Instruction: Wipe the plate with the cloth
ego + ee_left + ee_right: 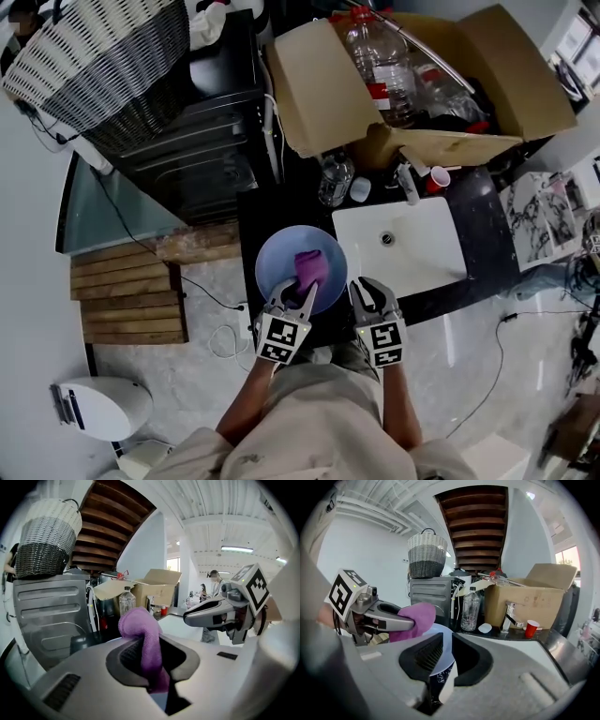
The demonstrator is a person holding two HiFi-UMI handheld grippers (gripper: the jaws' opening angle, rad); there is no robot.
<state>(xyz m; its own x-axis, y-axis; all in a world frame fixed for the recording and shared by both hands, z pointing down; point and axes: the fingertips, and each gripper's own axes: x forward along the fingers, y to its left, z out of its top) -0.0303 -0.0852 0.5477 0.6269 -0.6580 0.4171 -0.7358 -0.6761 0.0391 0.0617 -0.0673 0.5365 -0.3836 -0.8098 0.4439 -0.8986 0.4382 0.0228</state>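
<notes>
Head view, left to right: a white-and-dark striped woven basket (103, 66) sits on a dark metal appliance (202, 150) — neither is involved.

Next are the task things, at the near edge of the black worktop (267, 211). The round pale-blue plate (277, 267) has the purple terry cloth (312, 269) bunched on its middle.
- The left claw (302, 292) is clamped on the cloth. The left gripper view confirms it, with fabric pinched between both pads and bulging over the top.
- The right claw (361, 289) is at the plate's right rim. In the right gripper view its jaws are closed on that rim, and the plate runs through the gap.
- So one claw holds and one wipes.

Progress, my read:
- Both grasps are done and the cloth looks pressed to the plate's centre, so the wipe is under way at best.
- No dirt or streaks are visible, so I can't say what share of the surface is covered.
- Left to do: the rest of the face and the rim, then set both down.
- I can't tell whether the plate rests on the worktop or is lifted.

Further right are a white rectangular sink (403, 246), a red plastic cup (438, 178) and an open brown cardboard box (441, 141) holding clear plastic bottles (380, 56).

Writing: nothing legible. The red band on one bottle is too small to read, and the marker cubes carry black-and-white patterns only — no text.
</notes>
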